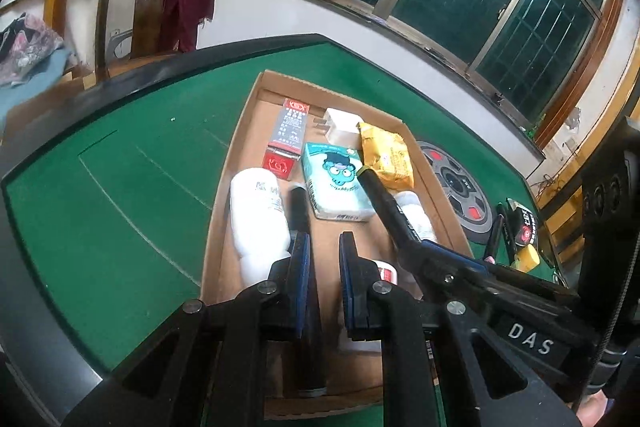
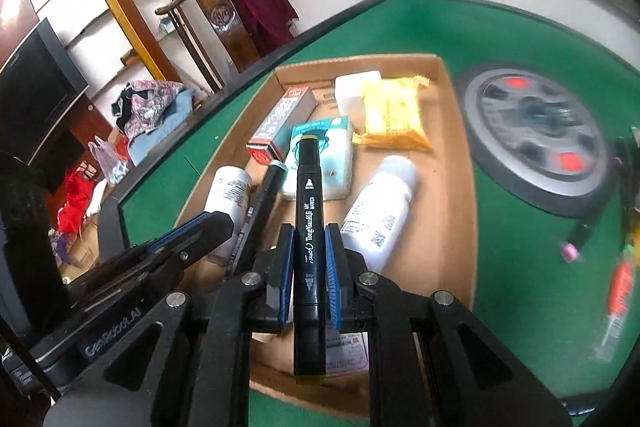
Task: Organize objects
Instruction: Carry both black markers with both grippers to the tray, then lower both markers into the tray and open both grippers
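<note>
Marker (image 2: 306, 227) clamped in right tool (image 2: 308, 259) — tilted down over cardboard tray (image 2: 460, 147).

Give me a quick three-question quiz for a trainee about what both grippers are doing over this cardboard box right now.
1. True or false: the right gripper is shut on a black art marker.
2. Which item lies in the cardboard box? A) a banana B) a yellow snack packet C) a mug
3. Fill in: the left gripper is ____, and the frames do not show for sure whether it holds anything.

Key
1. True: the blue pads press on the marker's barrel.
2. B; it lies at the box's far end, beside the tissue pack.
3. Shut; a dark pen lies in the box by its finger.
</note>
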